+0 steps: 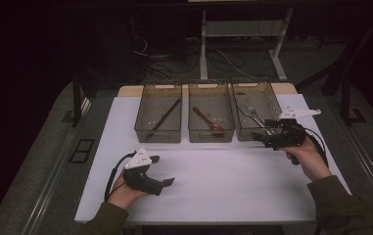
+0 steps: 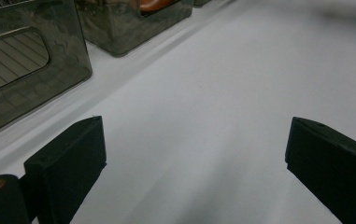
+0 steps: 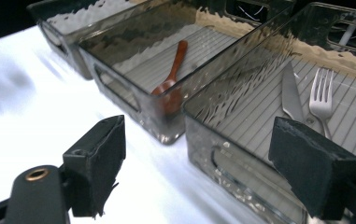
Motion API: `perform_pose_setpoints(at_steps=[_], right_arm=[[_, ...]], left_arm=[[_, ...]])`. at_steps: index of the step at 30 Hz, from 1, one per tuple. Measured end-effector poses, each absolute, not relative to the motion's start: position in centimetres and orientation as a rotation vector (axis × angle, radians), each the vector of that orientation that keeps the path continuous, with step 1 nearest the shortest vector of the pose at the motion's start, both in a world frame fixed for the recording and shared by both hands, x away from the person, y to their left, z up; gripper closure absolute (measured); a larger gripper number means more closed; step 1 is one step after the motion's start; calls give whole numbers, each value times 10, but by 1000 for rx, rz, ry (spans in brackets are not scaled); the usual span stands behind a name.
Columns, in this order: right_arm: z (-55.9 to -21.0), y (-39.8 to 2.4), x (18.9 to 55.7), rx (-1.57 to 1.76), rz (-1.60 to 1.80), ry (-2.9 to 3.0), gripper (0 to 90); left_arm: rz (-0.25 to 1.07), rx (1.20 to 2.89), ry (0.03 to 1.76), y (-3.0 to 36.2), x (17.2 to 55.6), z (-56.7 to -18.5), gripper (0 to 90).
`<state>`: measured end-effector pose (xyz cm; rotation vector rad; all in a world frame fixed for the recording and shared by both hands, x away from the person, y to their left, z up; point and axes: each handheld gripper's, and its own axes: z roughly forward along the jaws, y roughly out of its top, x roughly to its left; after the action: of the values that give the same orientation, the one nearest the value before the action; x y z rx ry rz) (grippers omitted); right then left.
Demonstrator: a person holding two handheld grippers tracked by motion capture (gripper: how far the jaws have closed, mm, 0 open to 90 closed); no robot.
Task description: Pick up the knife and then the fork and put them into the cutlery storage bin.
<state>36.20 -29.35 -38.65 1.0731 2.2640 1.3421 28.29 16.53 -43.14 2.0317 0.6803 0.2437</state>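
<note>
Three smoky clear bins stand in a row on the white table. The left bin holds a thin black stick. In the middle bin lies a brown wooden spoon. The right bin holds a metal knife and fork. My right gripper is open at the right bin's front wall, with nothing between its jaws. My left gripper rests low over the bare table at the front left, open and empty.
Beyond the table's far edge, a desk frame and loose cables lie on the dark floor. The table drops off at both sides. In the left gripper view, the left bin and middle bin stand beyond the jaws.
</note>
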Motion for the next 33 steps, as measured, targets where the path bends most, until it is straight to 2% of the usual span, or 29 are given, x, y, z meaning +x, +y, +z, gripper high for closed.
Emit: perform_pose_setpoints(at_steps=[15, 18, 33], right_arm=[[-401, -297, 324, 1056, 1413, 2264, 167], [-406, -297, 315, 1040, 1407, 2270, 137], [-427, -302, 282, 1038, 1435, 2253, 137]], left_arm=[[232, 2019, 680, 165, 281, -431, 43], [232, 2023, 678, 165, 281, -431, 43], [234, 2010, 678, 165, 279, -431, 43]])
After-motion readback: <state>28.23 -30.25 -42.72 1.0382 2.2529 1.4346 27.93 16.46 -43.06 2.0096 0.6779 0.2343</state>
